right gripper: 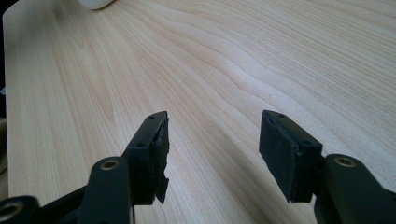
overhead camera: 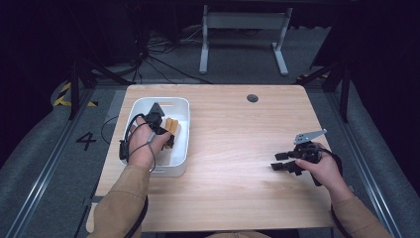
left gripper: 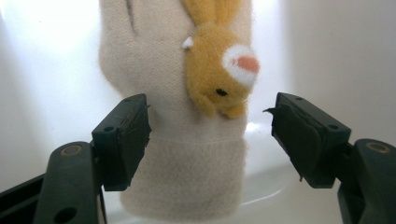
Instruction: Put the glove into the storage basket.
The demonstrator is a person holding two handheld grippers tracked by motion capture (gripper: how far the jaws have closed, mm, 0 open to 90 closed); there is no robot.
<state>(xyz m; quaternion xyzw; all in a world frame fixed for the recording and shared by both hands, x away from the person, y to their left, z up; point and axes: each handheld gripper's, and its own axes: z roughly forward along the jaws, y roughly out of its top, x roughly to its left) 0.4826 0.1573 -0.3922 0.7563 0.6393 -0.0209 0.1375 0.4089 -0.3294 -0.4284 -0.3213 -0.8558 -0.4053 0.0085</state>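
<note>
Glove (left gripper: 182, 140): cream knit with a yellow plush animal (left gripper: 219, 77) on it, lying inside the white bin (overhead camera: 184, 106).
Left gripper (left gripper: 210, 135): in the bin, jaws spread, the glove's cuff between them with the right pad clear of it.
Right gripper (right gripper: 212, 149): jaws apart and empty above the bare table (right gripper: 261, 60).
Progress: the glove looks delivered; judging by that, only pulling the left hand (overhead camera: 143, 146) out remains.

Left hand (overhead camera: 143, 146) reaching forward from a tan sleeve, left gripper (overhead camera: 159, 124) pointed down — jaws standing wide apart, pads pressing on nothing. Right hand (overhead camera: 324, 168) resting well off to the other side, right gripper (overhead camera: 281, 161) lying level, aimed inward — jaws apart too
</note>
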